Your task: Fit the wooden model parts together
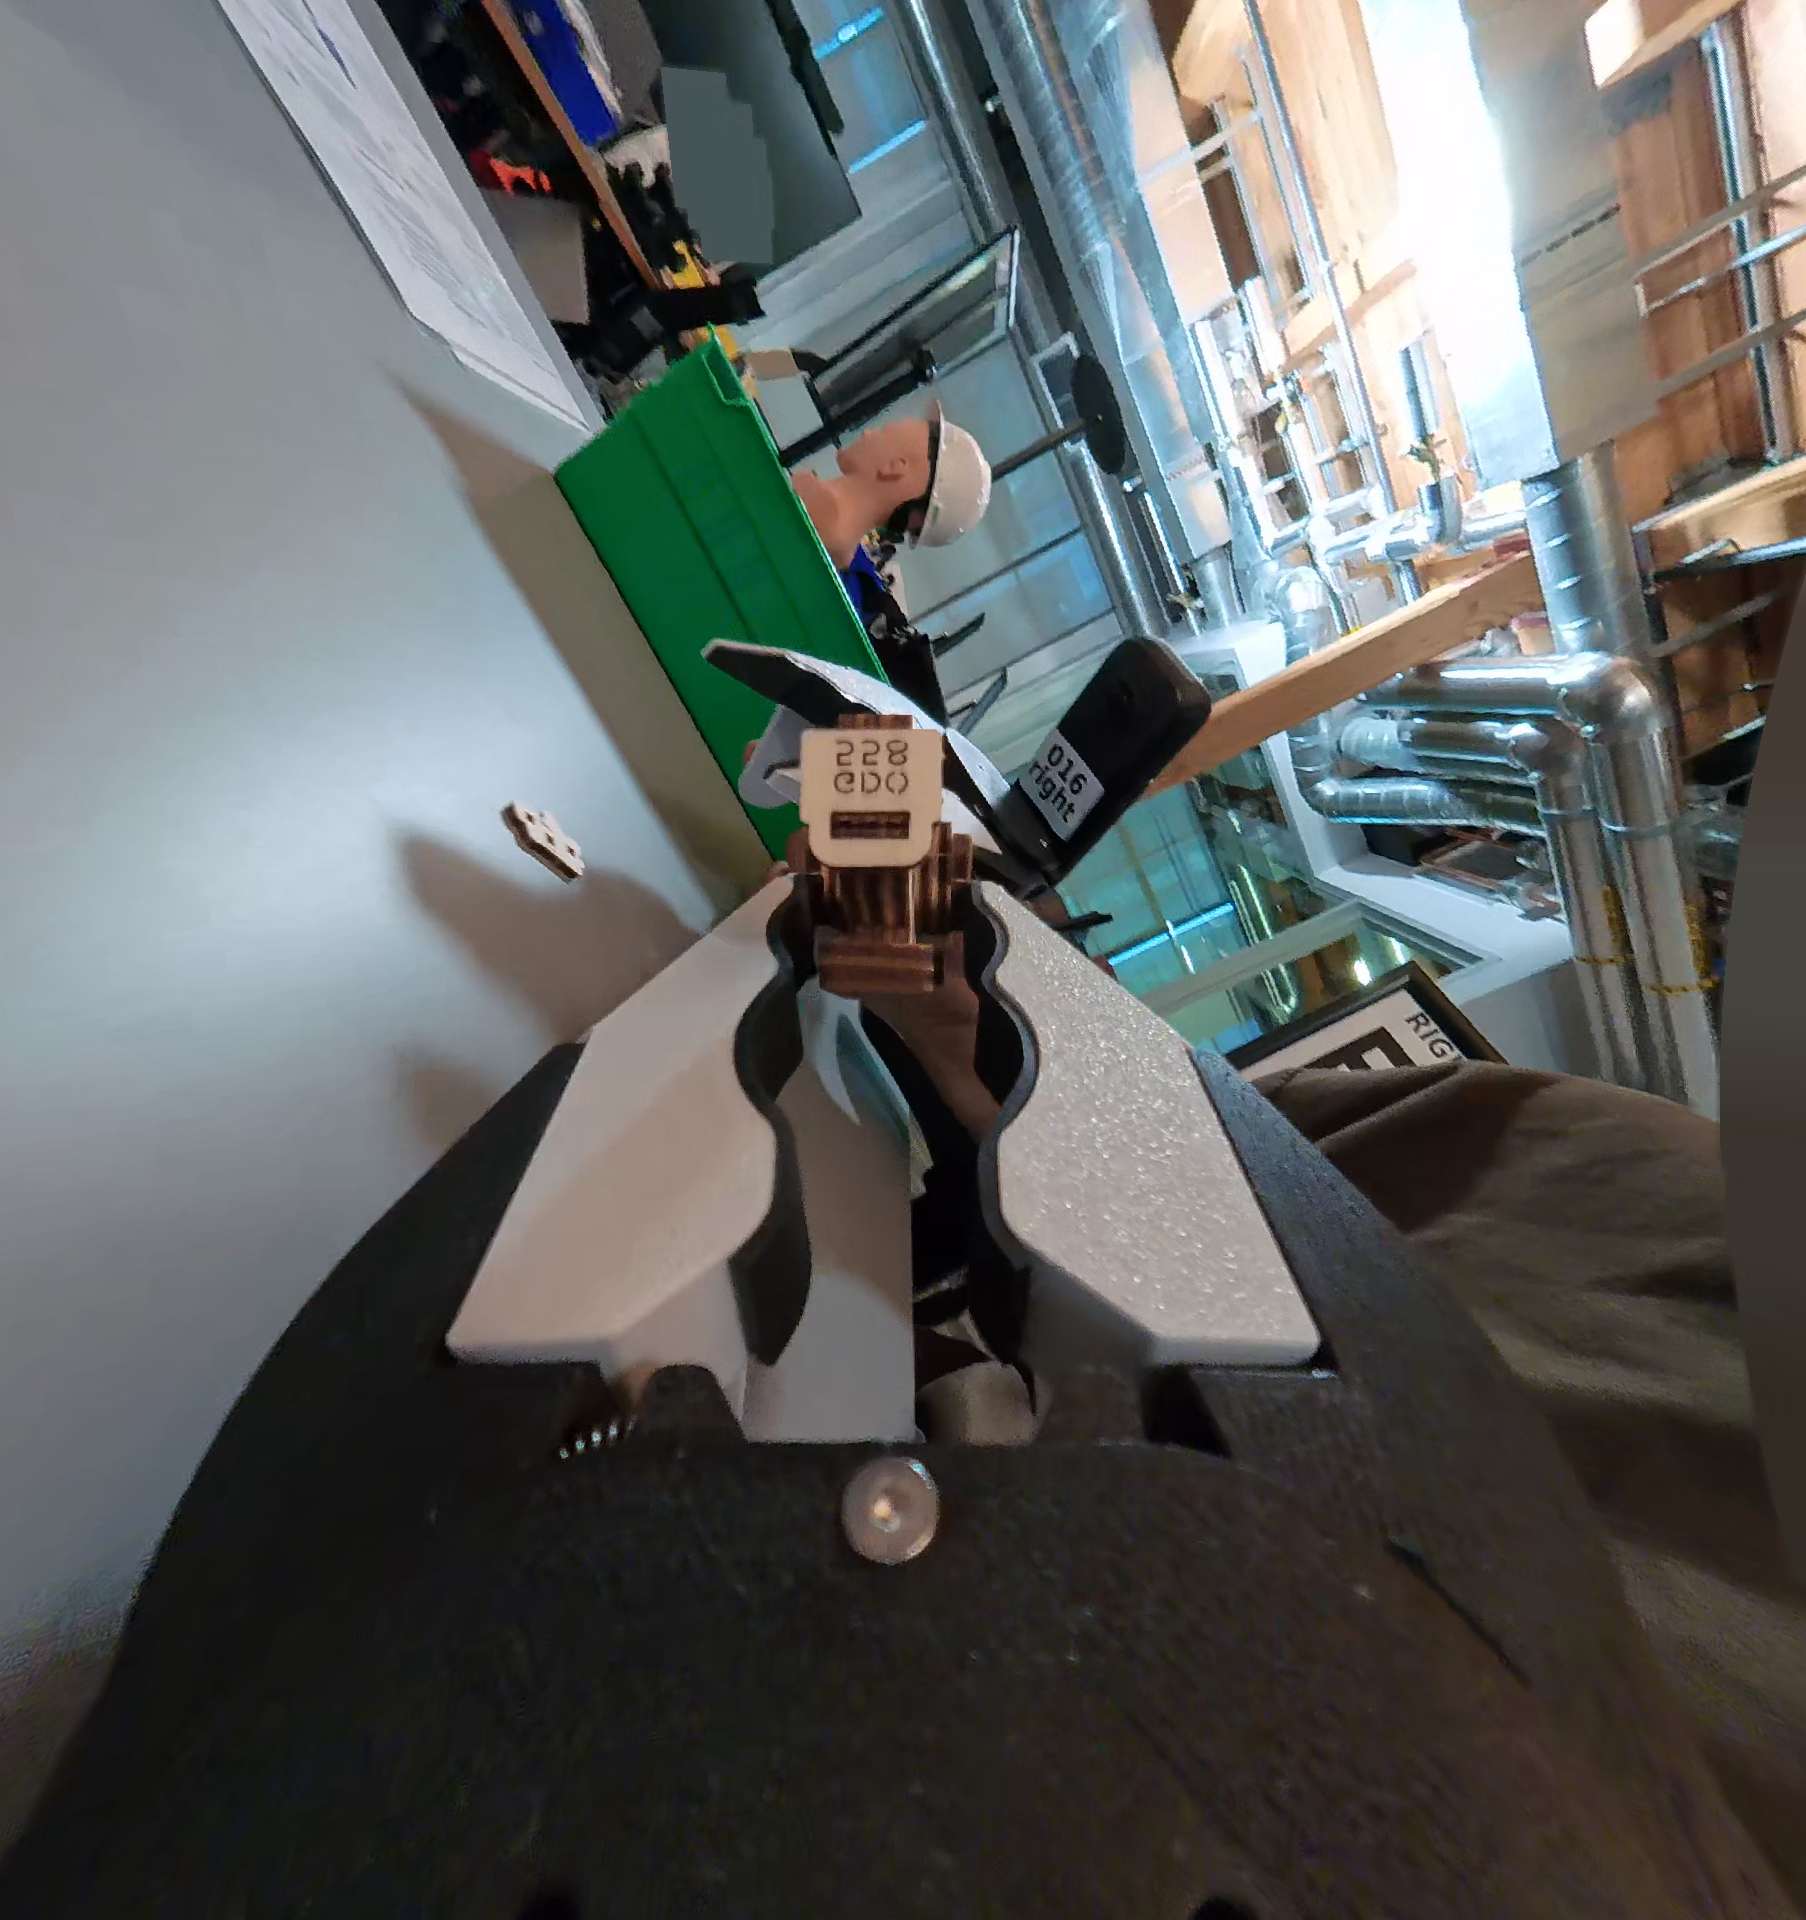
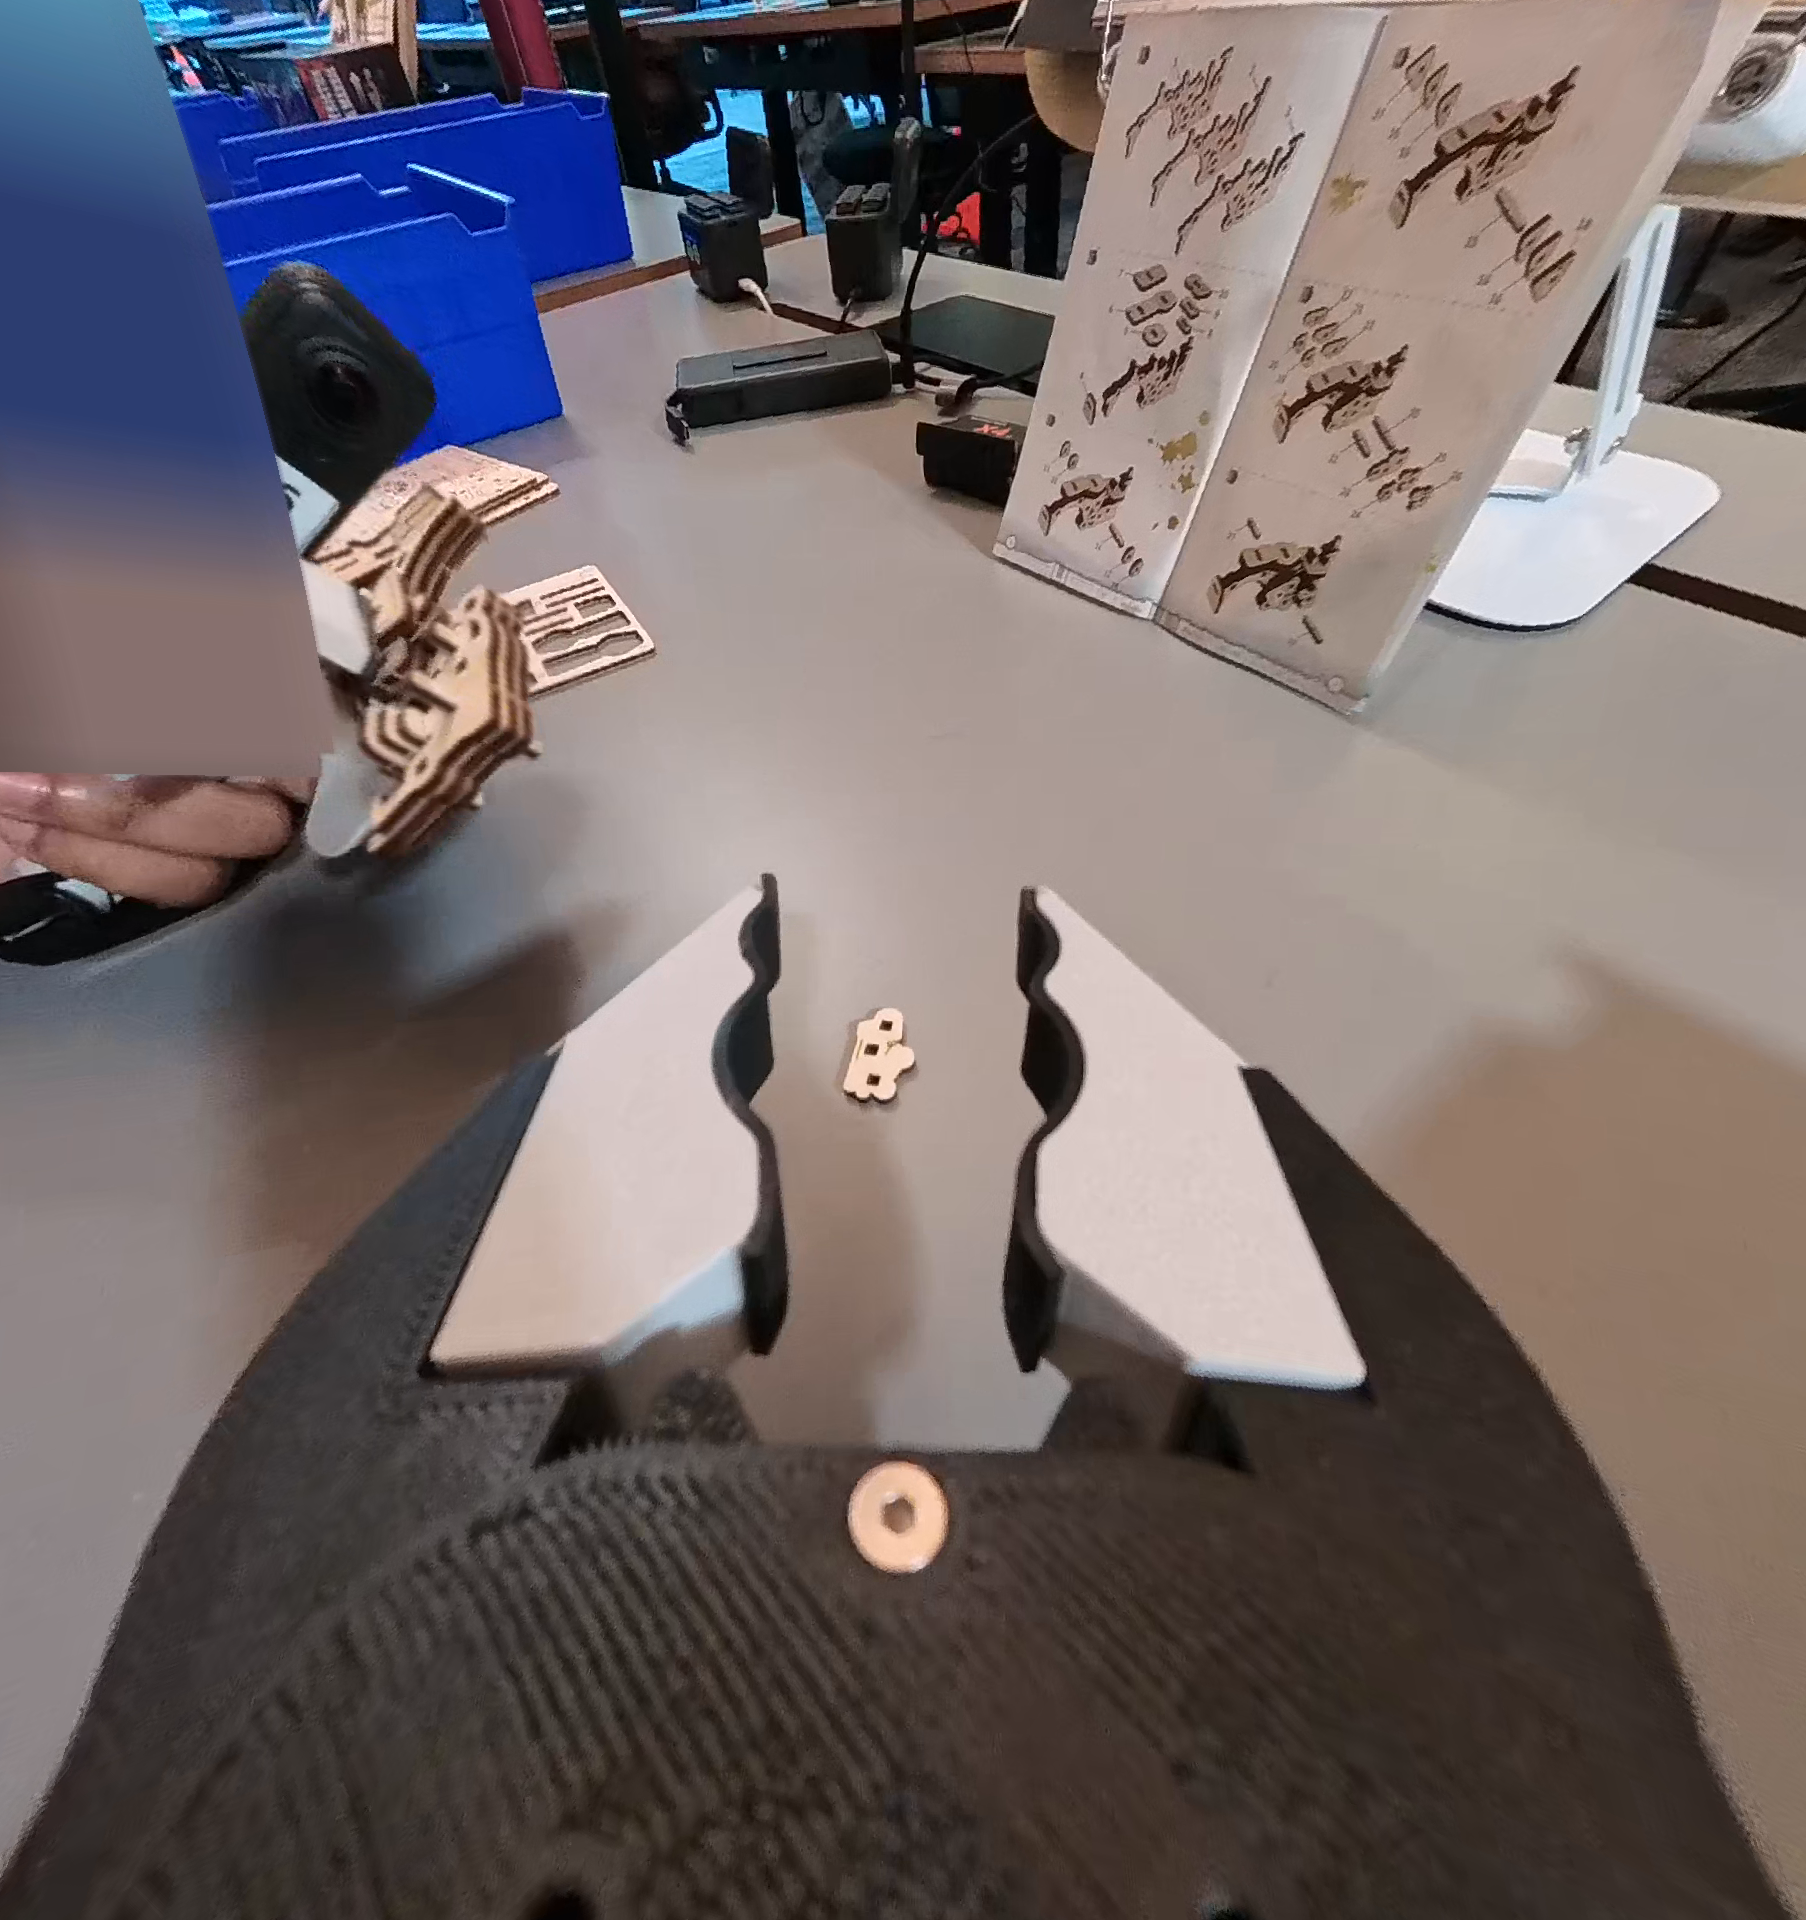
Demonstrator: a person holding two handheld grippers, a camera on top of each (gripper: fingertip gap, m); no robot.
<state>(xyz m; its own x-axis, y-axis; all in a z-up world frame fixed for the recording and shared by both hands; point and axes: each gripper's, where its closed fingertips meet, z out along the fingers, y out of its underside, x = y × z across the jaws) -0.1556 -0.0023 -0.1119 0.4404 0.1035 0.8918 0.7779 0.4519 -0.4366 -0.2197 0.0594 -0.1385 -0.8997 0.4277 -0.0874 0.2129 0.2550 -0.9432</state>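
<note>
Left wrist view: left gripper (image 1: 883, 914) clenched on layered wooden model (image 1: 878, 930), raised off table (image 1: 151, 727); light, stiff, brittle.

Right wrist view: right gripper (image 2: 894, 914) released, straddling small flat piece (image 2: 877, 1056) lying on the table; thin, light, best pinched by edges.

Between your right gripper (image 2: 897, 914)'s spread fingers the grey table (image 2: 1086, 810) lies bare except for one small flat wooden piece (image 2: 878, 1055), with room on both sides of it. Ahead and to the right you have an open stretch of table up to the propped instruction sheet (image 2: 1283, 343) on its white stand (image 2: 1574, 530), which walls off that far corner. To your left the way is taken: your left gripper (image 2: 343, 727) holds the layered wooden model (image 2: 442, 686) above the table, with a hand (image 2: 120, 831) just behind it. Beyond it lie a flat wooden sheet (image 2: 587, 623), blue bins (image 2: 431, 281) and black boxes (image 2: 774, 379). In the left wrist view, a green bin (image 1: 712, 582) stands close behind the model.
</note>
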